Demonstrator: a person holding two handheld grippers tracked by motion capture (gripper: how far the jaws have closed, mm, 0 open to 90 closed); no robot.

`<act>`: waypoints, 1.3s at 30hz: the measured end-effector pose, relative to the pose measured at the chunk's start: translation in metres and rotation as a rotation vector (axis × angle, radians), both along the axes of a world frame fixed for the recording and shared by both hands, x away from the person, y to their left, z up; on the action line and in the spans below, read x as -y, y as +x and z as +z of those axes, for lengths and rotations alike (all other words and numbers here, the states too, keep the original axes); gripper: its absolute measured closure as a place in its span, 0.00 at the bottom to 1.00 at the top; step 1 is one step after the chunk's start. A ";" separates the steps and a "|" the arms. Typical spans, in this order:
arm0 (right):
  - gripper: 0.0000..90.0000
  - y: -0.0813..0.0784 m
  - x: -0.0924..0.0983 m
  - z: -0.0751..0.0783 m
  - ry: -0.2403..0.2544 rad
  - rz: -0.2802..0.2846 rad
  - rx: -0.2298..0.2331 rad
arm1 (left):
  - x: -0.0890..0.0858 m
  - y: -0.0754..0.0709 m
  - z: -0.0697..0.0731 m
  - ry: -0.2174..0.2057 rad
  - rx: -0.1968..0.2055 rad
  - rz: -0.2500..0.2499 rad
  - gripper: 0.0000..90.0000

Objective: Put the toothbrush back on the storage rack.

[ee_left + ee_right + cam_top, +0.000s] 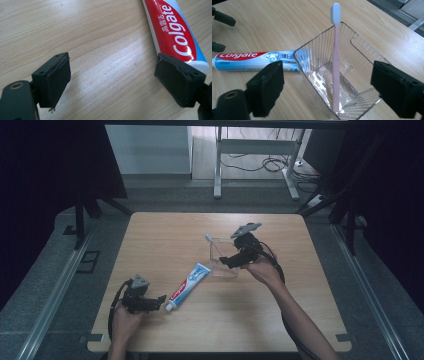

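A pink toothbrush (pixel 335 50) with a pale head (pixel 208 238) stands leaning in a clear ribbed plastic holder (pixel 312 57) near the table's middle (pixel 218 251). My right gripper (pixel 329 86) is open, its jaws on either side of the holder's near end without touching the brush; in the high view the right gripper (pixel 226 261) hangs at the holder's right rim. A red, white and blue Colgate toothpaste tube (pixel 189 285) lies flat, left of the holder (pixel 249 61). My left gripper (pixel 161 301) is open just short of the tube's cap end (pixel 175 32), with bare wood between its jaws (pixel 112 82).
The wooden table (pixel 165 235) has bare room at its far left and along the right side. Grey floor, rails and a metal desk frame (pixel 218 165) lie beyond the far edge. Dark curtains flank both sides.
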State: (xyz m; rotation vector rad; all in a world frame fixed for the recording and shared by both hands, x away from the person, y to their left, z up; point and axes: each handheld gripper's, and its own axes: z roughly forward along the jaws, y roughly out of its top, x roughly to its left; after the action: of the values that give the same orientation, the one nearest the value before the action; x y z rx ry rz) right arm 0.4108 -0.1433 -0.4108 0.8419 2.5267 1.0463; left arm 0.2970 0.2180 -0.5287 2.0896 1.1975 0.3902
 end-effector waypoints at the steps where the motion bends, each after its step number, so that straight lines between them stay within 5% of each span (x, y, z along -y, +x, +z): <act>1: 0.07 -0.001 0.001 0.000 0.002 0.001 0.002 | 0.000 0.000 0.000 0.000 0.000 0.000 0.15; 4: 0.00 -0.005 0.004 0.000 -0.009 -0.001 0.008 | 0.000 0.000 0.000 0.002 0.000 0.000 0.15; 39: 0.00 -0.053 0.068 -0.009 0.004 -0.039 0.026 | 0.000 0.000 0.001 -0.005 -0.001 0.000 0.15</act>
State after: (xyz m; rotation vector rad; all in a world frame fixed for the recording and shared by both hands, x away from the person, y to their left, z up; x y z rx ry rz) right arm 0.3583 -0.2112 -0.4198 0.8688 2.4774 1.0437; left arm 0.2969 0.2181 -0.5281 2.0858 1.1982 0.3857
